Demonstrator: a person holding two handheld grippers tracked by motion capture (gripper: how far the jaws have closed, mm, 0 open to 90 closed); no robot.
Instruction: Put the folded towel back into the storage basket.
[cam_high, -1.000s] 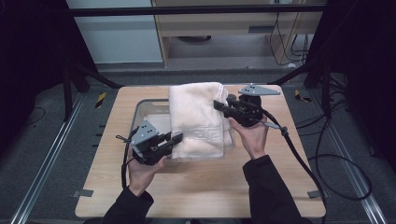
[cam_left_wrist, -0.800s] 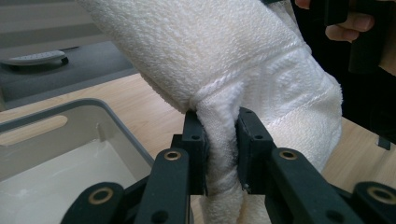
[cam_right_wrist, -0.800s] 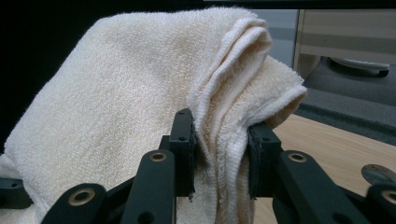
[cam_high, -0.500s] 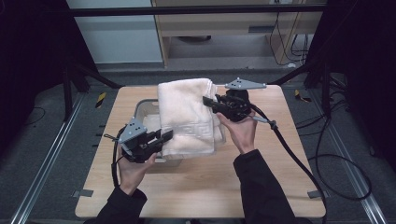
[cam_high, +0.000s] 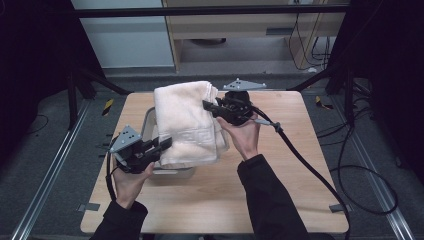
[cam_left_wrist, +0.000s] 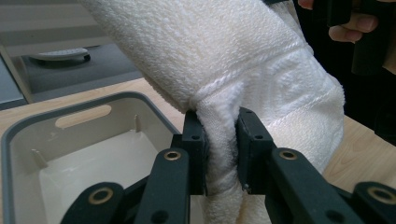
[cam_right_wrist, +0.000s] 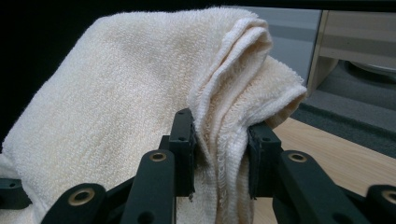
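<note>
towel — pinched by both grippers

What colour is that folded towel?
Cream towel with a woven key-pattern band, clearest in the left gripper view.

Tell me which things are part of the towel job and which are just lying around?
Part of the job:
towel
grey tub
left gripper, clamped on the towel
right gripper, clamped on the towel

Just lying about:
black cable trailing over the table
yellow-and-black tool on the floor
</note>
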